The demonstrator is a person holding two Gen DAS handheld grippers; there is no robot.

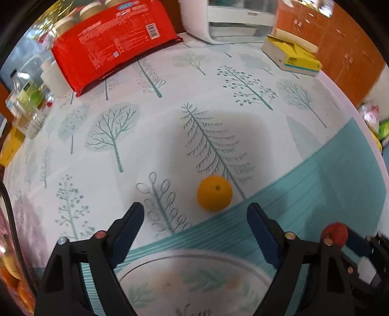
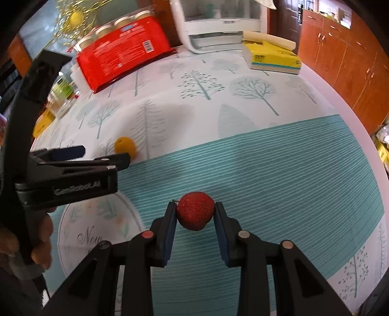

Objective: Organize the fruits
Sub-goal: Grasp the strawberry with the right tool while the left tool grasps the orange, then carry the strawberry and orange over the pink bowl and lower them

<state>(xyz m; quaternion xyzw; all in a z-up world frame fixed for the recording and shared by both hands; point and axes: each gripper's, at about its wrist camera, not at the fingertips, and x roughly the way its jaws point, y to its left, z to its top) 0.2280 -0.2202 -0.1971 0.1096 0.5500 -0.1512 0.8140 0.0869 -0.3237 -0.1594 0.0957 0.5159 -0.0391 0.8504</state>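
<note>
Your bench [image 1: 170, 102], under a cloth printed with pale trees and a band of teal stripes, fills most of both views. At the top centre of the left wrist view stands a white appliance [image 1: 218, 21], and the right wrist view shows it at the top centre too. To its left, in the upper left of the frame, a red packet [image 1: 109, 41] leans against a row of capped jars [image 1: 73, 19]. A yellow box [image 1: 294, 58] lies flat in the upper right. At the bottom centre of the left wrist view you see the rim of a white plate [image 1: 194, 265] with a faint floral print; in the right wrist view the same plate sits at the lower left.

Your left claw [image 1: 194, 216] is spread wide and holds nothing. The orange [image 1: 214, 193] lies on the cloth just beyond its fingertips, between their lines, right at the edge of the teal band and untouched by the pads.

Your right claw [image 2: 195, 209] is closed on the strawberry [image 2: 195, 214], whose sides are pressed by both blue pads, above the teal stripes in the lower centre of the frame. From the left wrist view the strawberry shows as a red blob at the lower right.
</note>
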